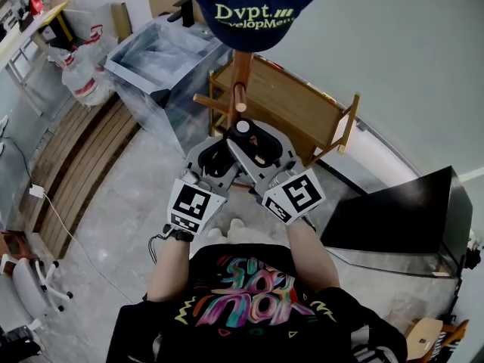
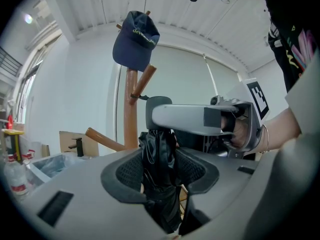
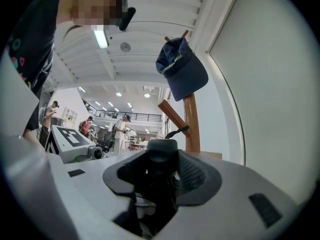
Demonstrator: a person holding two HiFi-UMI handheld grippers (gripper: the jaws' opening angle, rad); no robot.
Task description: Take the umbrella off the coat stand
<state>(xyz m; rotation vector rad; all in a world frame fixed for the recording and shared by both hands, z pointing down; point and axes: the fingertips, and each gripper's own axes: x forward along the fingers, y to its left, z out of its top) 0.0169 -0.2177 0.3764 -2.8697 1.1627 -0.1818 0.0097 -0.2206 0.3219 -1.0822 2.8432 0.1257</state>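
Note:
A folded black umbrella [image 1: 244, 144] hangs upright beside the wooden coat stand [image 1: 240, 78], gripped from both sides. My left gripper [image 1: 227, 148] is shut on its bunched black canopy [image 2: 159, 164]. My right gripper [image 1: 262, 145] is shut on the round black handle end [image 3: 161, 153]. In the right gripper view a thin black strap [image 3: 178, 131] runs from the umbrella to a slanted peg on the stand's pole [image 3: 193, 119]. A navy cap [image 2: 135, 38] hangs on top of the stand, above both grippers. The umbrella's lower end is hidden behind the jaws.
A wooden frame [image 1: 306, 108] leans against the wall just behind the stand. A steel tub [image 1: 162, 55] stands at the back left, with plastic bags [image 1: 79, 78] beside it. A dark flat panel [image 1: 401, 214] lies at the right. Several people [image 3: 120, 129] stand far off.

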